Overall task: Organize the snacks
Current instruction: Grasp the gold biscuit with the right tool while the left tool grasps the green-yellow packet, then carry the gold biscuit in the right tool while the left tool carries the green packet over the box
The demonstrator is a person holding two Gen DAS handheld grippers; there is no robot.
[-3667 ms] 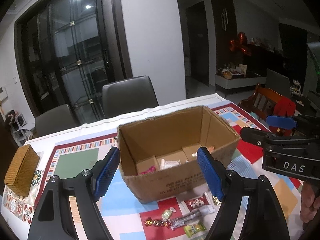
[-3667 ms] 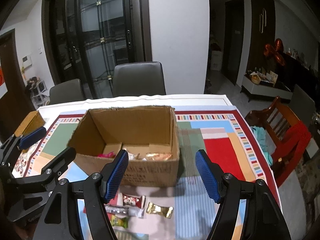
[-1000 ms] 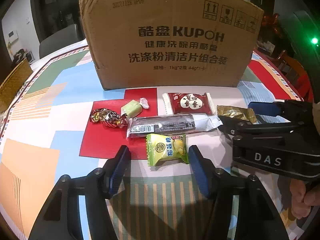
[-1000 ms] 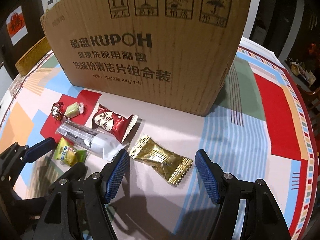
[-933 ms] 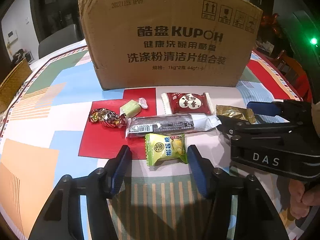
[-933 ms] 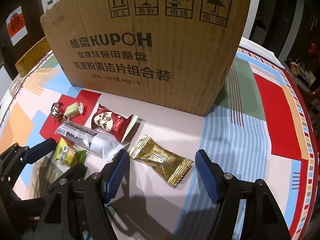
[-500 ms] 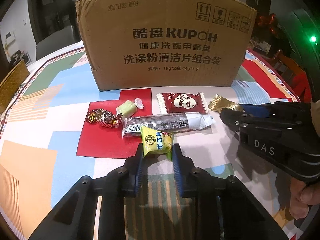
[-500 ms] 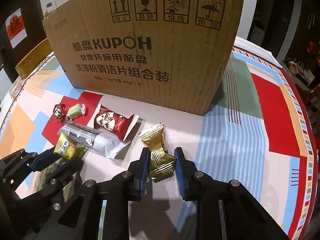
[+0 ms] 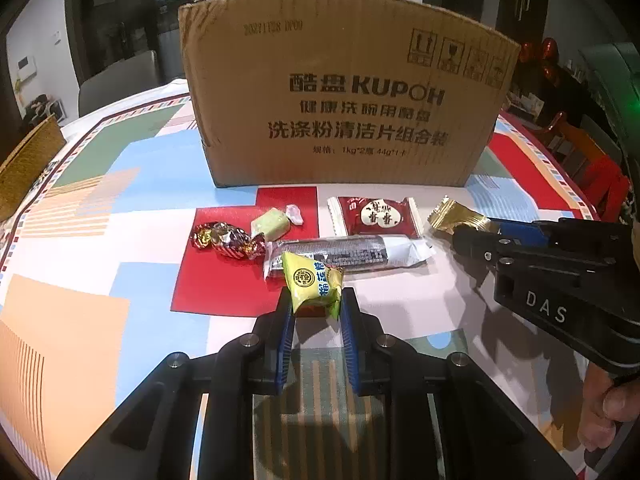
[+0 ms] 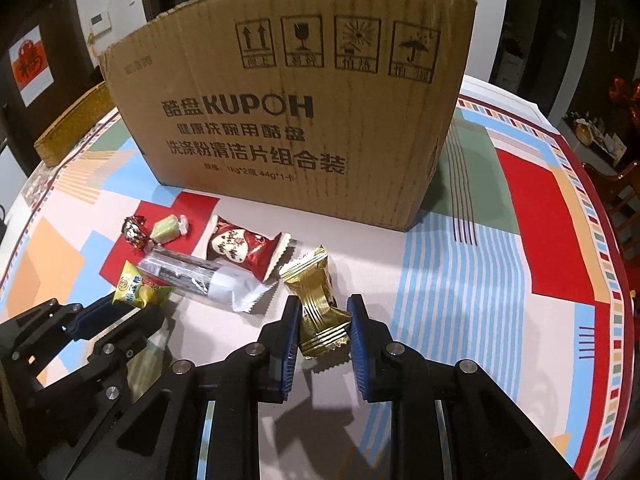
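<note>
A tall cardboard box (image 9: 348,108) (image 10: 296,120) stands on the patterned tablecloth, with loose snacks lying in front of it. My left gripper (image 9: 315,306) (image 10: 120,312) is shut on a yellow-green candy packet (image 9: 312,282) (image 10: 138,290), which tilts up off the cloth. My right gripper (image 10: 323,320) (image 9: 476,232) is shut on a gold foil packet (image 10: 318,300) (image 9: 452,216), also tipped up. On the cloth lie a red heart-print packet (image 9: 374,216) (image 10: 240,250), a long clear-wrapped bar (image 9: 344,254) (image 10: 200,276), a pale green candy (image 9: 272,222) (image 10: 168,229) and a brown foil candy (image 9: 224,238) (image 10: 134,232).
A woven tan box (image 9: 24,164) (image 10: 72,124) sits at the table's far left. A grey chair (image 9: 116,84) stands behind the table. A person's fingers (image 9: 604,412) hold the right gripper's handle. Wooden chairs with red fabric (image 9: 600,176) stand off the right edge.
Both grippers went from open around their packets to shut on them. The yellow-green packet and the gold packet have been squeezed and tipped up from lying flat.
</note>
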